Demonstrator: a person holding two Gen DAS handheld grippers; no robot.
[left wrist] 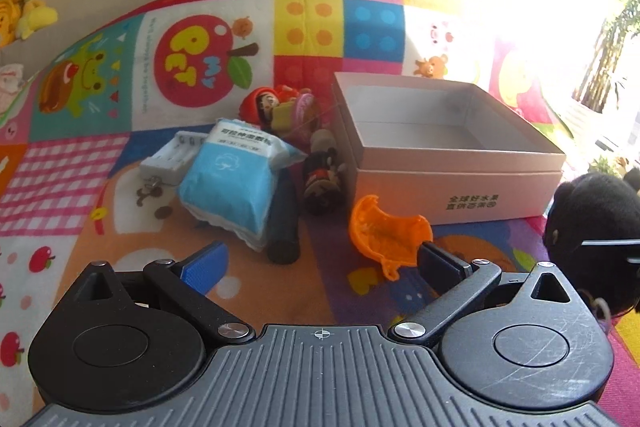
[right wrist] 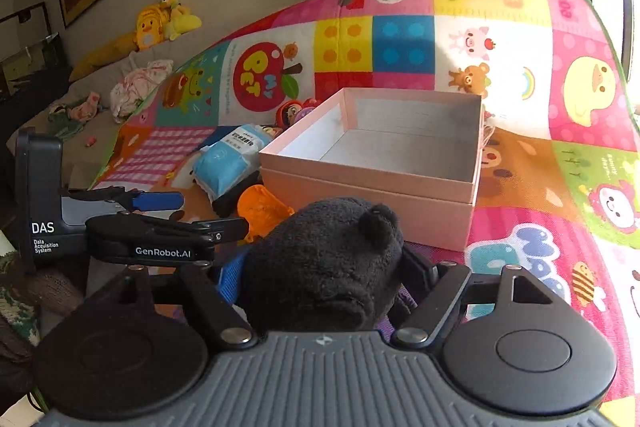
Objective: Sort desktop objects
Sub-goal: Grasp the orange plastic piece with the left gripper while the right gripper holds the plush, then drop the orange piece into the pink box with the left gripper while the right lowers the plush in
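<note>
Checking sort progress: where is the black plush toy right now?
The black plush toy sits between the right claw fingers, just in front of the pink box; in the left wrist view it shows at the far right edge.

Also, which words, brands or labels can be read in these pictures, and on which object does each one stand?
"MY PET": red apple print on the colourful play mat.
"GenRobot.AI": black left gripper.
"DAS Data Acquisition System": its dark grey housing.
"全球好水果": side of the pink cardboard box.
Blue-white tissue pack: print too blurred.
</note>
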